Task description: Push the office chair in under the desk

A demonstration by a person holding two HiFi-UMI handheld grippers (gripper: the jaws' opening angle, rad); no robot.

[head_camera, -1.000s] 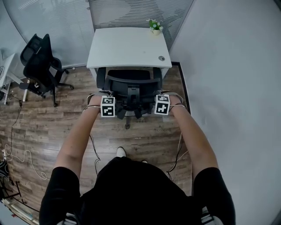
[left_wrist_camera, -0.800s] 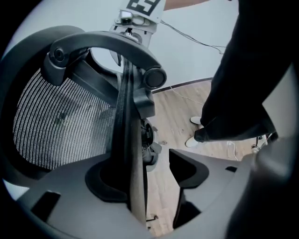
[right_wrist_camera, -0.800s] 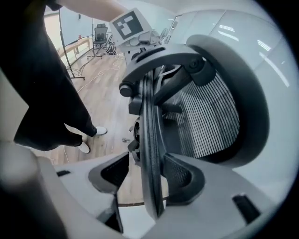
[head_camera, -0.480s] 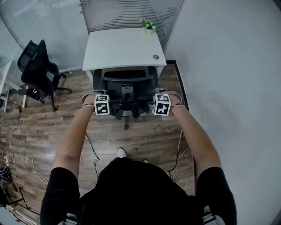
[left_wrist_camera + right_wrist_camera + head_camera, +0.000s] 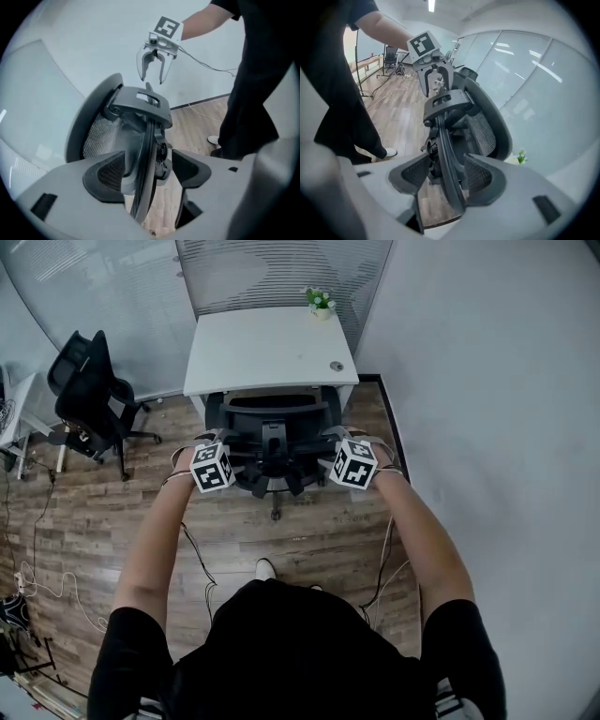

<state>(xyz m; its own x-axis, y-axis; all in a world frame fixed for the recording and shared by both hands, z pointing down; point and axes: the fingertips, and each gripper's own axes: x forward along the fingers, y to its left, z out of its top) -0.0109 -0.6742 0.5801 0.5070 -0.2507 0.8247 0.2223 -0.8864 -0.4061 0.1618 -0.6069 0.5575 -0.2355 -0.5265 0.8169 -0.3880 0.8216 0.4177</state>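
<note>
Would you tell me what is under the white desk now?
The black office chair goes in under the desk; only its backrest and base show. The desktop covers its seat and anything else beneath.

Office chair (image 5: 273, 427) seat hidden beneath desk (image 5: 267, 348) top — only backrest, part of base show. Small round thing (image 5: 336, 366) near desk's right edge too small to tell. Table (image 5: 9, 423) at left cut off by picture's edge.
</note>
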